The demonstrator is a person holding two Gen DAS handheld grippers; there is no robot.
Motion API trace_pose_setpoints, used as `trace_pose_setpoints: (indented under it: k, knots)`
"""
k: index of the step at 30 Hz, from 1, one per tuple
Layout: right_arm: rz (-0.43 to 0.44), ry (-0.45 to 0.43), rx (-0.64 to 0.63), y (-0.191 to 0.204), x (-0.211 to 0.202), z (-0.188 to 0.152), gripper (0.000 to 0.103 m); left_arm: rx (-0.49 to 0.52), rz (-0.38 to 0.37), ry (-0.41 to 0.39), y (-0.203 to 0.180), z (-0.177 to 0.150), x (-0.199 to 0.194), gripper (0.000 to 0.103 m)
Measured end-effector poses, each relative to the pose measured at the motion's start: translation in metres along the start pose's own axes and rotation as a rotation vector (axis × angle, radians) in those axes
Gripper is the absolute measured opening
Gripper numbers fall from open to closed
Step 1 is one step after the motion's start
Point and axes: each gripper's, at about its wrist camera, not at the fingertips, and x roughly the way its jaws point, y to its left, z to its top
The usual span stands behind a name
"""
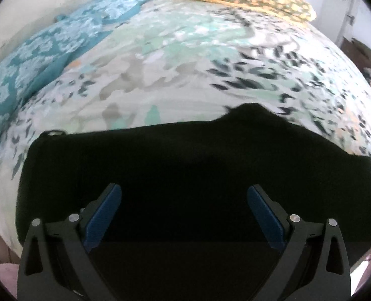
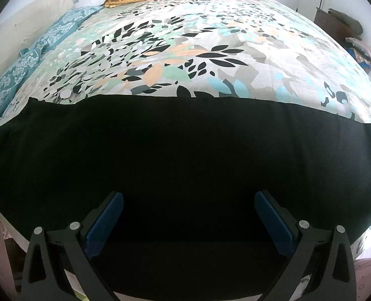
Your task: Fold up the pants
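black pants [image 2: 185,150] flat on bed [image 2: 185,50], long axis crosswise, directly ahead of both tongs. left tongs [image 1: 184,213] and right tongs [image 2: 188,215] spread wide, empty, above near edge; neither clearly nearer.

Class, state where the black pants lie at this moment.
The black pants lie spread crosswise over the near edge of the floral bedspread, filling the lower half of both wrist views, just ahead of the open left gripper and right gripper.
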Motion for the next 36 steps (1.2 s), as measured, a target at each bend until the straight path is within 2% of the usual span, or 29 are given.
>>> trace_pose_setpoints:
  k: [2,4,6,9,11,14,17,19,22,24,26,28,31,33,36]
  knots:
    - [0.000,0.000,0.001,0.000,0.000,0.000,0.103,-0.064,0.019,0.032,0.018,-0.002,0.008,0.101]
    - [0.000,-0.001,0.000,0.000,0.000,0.000,0.103,-0.104,-0.021,0.051,0.034,-0.005,0.016,0.100]
    - [0.000,-0.001,0.001,0.000,0.000,0.000,0.103,-0.071,-0.008,0.058,0.030,-0.006,0.018,0.100]
    - [0.001,0.000,0.001,0.000,0.000,0.000,0.103,0.033,0.093,0.069,0.010,-0.011,0.024,0.102]
    - [0.001,-0.001,0.000,0.000,0.000,0.000,0.103,0.056,0.123,0.065,0.006,-0.013,0.025,0.102]
    - [-0.002,-0.001,-0.001,0.001,0.000,0.000,0.103,-0.015,0.051,0.069,0.010,-0.010,0.014,0.101]
    - [-0.005,0.011,-0.007,0.001,-0.002,0.003,0.103,-0.059,-0.057,0.021,0.002,-0.009,-0.011,0.101]
    - [-0.014,-0.003,0.010,-0.001,-0.011,0.009,0.103,-0.005,-0.101,-0.003,-0.018,-0.011,-0.023,0.101]
    - [0.015,-0.082,0.068,-0.021,-0.032,0.018,0.103,0.126,-0.097,0.024,-0.053,-0.020,-0.017,0.101]
    - [0.023,-0.046,0.110,-0.045,-0.031,0.022,0.103,0.164,-0.071,0.068,-0.063,-0.026,-0.002,0.101]
    - [0.016,0.024,0.157,-0.082,-0.023,0.025,0.103,0.148,-0.054,0.111,-0.060,-0.030,0.013,0.101]
    - [-0.034,0.082,0.195,-0.122,-0.015,0.027,0.103,0.119,-0.063,0.101,-0.055,-0.030,0.015,0.102]
    - [-0.079,0.120,0.274,-0.189,-0.011,0.033,0.103,0.115,-0.049,0.106,-0.052,-0.028,0.016,0.102]
    - [-0.114,0.119,0.357,-0.237,-0.013,0.039,0.103,0.112,-0.043,0.103,-0.052,-0.029,0.017,0.102]
    - [-0.158,0.049,0.435,-0.298,-0.035,0.051,0.101,0.116,-0.030,0.105,-0.055,-0.027,0.017,0.102]
